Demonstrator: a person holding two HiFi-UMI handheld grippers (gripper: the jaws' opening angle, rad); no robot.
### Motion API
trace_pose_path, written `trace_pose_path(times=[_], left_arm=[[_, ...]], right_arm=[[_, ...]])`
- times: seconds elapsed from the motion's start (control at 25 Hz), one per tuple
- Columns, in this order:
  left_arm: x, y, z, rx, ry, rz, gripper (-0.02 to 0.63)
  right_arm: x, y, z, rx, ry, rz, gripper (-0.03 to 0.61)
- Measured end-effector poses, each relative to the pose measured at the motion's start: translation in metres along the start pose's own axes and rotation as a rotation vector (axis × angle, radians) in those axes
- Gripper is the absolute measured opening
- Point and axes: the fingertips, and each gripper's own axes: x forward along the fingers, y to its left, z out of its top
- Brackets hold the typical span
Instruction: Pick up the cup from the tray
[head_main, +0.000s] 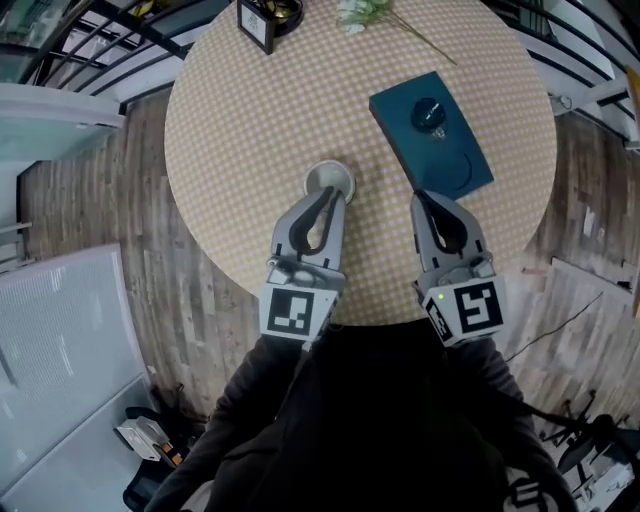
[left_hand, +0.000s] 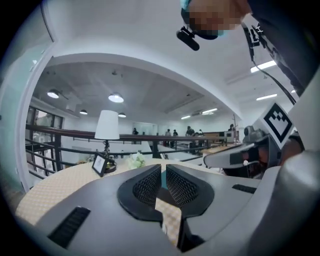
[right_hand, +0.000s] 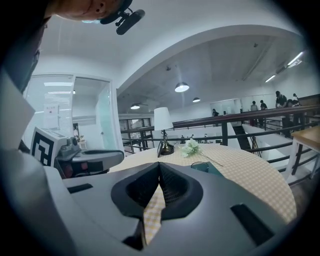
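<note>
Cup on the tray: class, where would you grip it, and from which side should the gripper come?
Probably its side wall, jaws either side, coming from the person's side with the right gripper. The cup stands upright on the tray, and the tray's near part lies bare, so that path looks free. Those jaws are together and must open first.

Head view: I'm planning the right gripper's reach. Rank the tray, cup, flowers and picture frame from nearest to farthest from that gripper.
From the right gripper:
1. Tray, just ahead of its tips.
2. Cup, standing on the tray, further in.
3. Flowers, at the table's far edge.
4. Picture frame, at the far edge, off to the left.
</note>
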Motion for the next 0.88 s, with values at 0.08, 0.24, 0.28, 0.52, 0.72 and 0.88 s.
trace_pose_path(times=[0.08, 0.24, 0.28, 0.52, 0.72, 0.88], left_arm=[[0.013, -0.014, 0.017, -0.015, -0.037, -0.02, 0.032], [0.039, -0.043, 0.042, -0.017, -0.078, -0.057, 0.025], [0.045, -0.05, 0.047, -0.017, -0.085, -0.065, 0.021], [0.066, -0.075, 0.065, -0.019, -0.098, -0.087, 0.012], [0.078, -0.087, 0.072, -0.018, -0.103, -0.095, 0.008], [0.085, -0.095, 0.066, -0.012, -0.085, -0.103, 0.006]], right_arm=[[-0.008, -0.01, 0.005, -0.004, -0.005, -0.022, 0.003], [-0.025, -0.033, 0.012, -0.007, -0.017, -0.066, 0.003], [-0.029, -0.038, 0.013, -0.006, -0.021, -0.077, 0.003], [-0.046, -0.062, 0.021, -0.004, -0.04, -0.118, 0.003], [-0.048, -0.073, 0.022, 0.005, -0.048, -0.119, 0.003], [-0.047, -0.079, 0.015, 0.022, -0.04, -0.116, 0.003]])
